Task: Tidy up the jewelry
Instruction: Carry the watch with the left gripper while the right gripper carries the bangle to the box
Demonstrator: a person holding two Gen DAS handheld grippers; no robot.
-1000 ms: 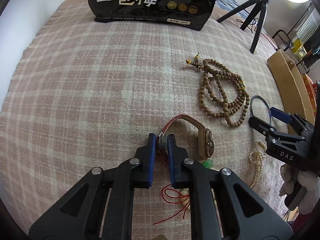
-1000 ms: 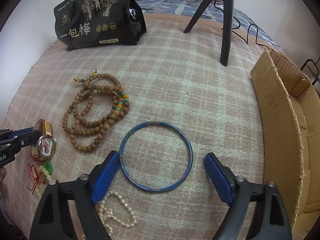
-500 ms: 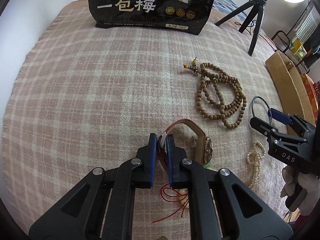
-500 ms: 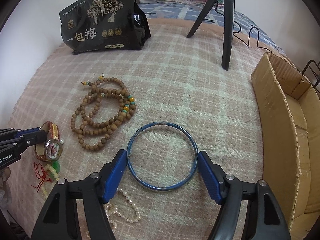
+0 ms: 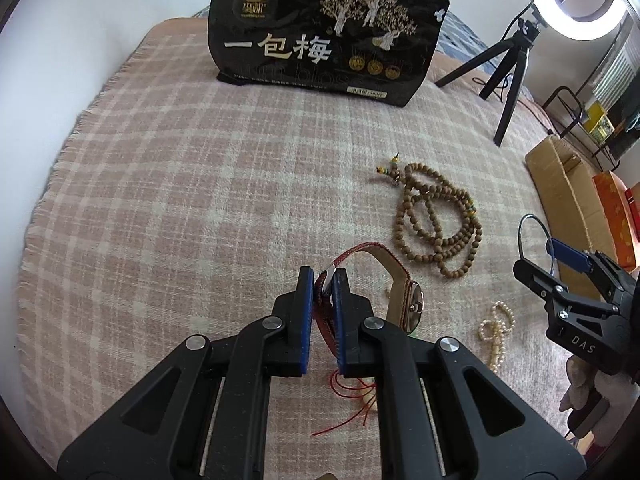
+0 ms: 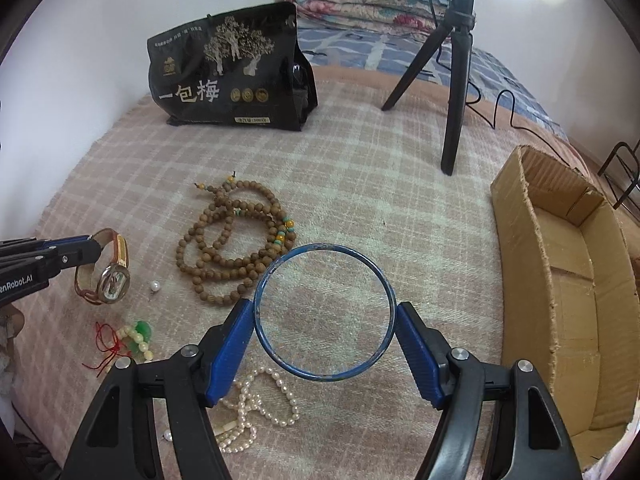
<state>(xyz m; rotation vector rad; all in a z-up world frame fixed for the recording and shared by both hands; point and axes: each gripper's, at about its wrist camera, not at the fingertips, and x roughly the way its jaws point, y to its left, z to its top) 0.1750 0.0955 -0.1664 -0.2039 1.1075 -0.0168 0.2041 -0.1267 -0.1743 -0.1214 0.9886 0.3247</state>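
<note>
Left wrist view: my left gripper (image 5: 323, 280) pinches the red strap of the watch (image 5: 412, 304), its face hanging just off the plaid blanket (image 5: 200, 184). My right gripper (image 6: 325, 330) clamps the blue bangle (image 6: 325, 312) across its width (both pads touching the rim), near the wooden beads (image 6: 236, 248) and pearl strand (image 6: 256, 404).

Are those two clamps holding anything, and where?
Left gripper pinches the wristwatch by its red strap; right gripper clamps the blue bangle across its rim.
</note>
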